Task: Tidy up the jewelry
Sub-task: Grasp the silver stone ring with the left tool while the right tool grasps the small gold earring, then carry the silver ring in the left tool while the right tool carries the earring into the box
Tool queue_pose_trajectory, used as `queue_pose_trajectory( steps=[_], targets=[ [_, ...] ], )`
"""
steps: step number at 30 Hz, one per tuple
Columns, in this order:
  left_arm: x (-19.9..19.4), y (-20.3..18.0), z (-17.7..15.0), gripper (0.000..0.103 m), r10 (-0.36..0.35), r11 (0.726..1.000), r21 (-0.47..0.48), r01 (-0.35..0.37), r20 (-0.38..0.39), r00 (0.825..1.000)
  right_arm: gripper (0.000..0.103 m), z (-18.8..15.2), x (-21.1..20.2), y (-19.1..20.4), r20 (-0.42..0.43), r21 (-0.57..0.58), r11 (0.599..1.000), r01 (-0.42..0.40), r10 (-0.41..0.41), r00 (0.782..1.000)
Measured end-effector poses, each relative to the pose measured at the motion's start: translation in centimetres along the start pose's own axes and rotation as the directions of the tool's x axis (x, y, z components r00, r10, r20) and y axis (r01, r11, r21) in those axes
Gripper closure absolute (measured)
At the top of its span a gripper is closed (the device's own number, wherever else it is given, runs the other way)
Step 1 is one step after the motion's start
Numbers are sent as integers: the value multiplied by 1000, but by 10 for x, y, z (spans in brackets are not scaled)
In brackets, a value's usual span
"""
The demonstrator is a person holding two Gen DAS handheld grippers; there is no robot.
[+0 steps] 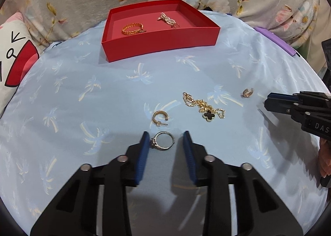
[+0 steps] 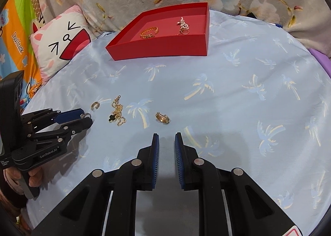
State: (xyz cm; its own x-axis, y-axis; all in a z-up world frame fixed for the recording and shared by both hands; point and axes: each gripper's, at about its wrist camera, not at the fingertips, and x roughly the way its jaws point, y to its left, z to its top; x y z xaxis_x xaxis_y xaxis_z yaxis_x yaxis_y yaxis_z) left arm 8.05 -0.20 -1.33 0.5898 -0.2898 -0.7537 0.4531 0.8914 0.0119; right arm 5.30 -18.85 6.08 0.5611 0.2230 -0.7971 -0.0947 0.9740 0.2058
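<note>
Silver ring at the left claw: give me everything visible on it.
The silver ring is a thin, shiny metal band with a small dark setting on one side. It lies on the light blue palm-print cloth, between the fingers of the left claw. The setting touches the left blue pad; the other pad stands clear of the band. A gold hoop earring lies just beyond it, apart.

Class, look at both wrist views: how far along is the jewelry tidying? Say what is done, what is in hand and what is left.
Done: a gold bracelet and a pearl piece lie in the red box. In hand: the left claw brackets a silver ring on the blue cloth, one pad touching it, not yet gripped. Left: a gold hoop, a clover necklace and a small gold ring. The right claw is empty.
</note>
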Motion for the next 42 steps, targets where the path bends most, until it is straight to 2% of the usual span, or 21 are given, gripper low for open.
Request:
queue_pose_trajectory(
  steps=[2, 11, 22, 27, 32, 42],
  targets=[
    [-1, -2, -1, 80, -10, 1000, 7, 10, 2, 1000, 86, 0, 0, 1, 1, -3, 1000, 0, 0, 1000],
    [-4, -1, -1, 80, -63, 998, -16, 63, -5, 998, 86, 6, 7, 7, 6, -27, 1000, -2, 2, 1000],
    [-7, -3, -2, 80, -73, 997, -7, 73, 1, 997, 86, 19, 21, 5, 6, -30, 999, 24, -24, 1000],
    [-7, -2, -2, 80, -77, 997, -6, 77, 0, 997, 86, 21, 28, -1, -12, -11, 1000, 4, -5, 1000],
    [-7, -2, -2, 80, -78, 997, -7, 78, -1, 997, 98, 21, 28, -1, -11, -15, 1000, -5, 5, 1000],
    [-13, 2, 4, 80, -69, 998, -12, 69, 22, 997, 98, 26, 12, 1, 36, 3, 1000, -26, 26, 999]
  ],
)
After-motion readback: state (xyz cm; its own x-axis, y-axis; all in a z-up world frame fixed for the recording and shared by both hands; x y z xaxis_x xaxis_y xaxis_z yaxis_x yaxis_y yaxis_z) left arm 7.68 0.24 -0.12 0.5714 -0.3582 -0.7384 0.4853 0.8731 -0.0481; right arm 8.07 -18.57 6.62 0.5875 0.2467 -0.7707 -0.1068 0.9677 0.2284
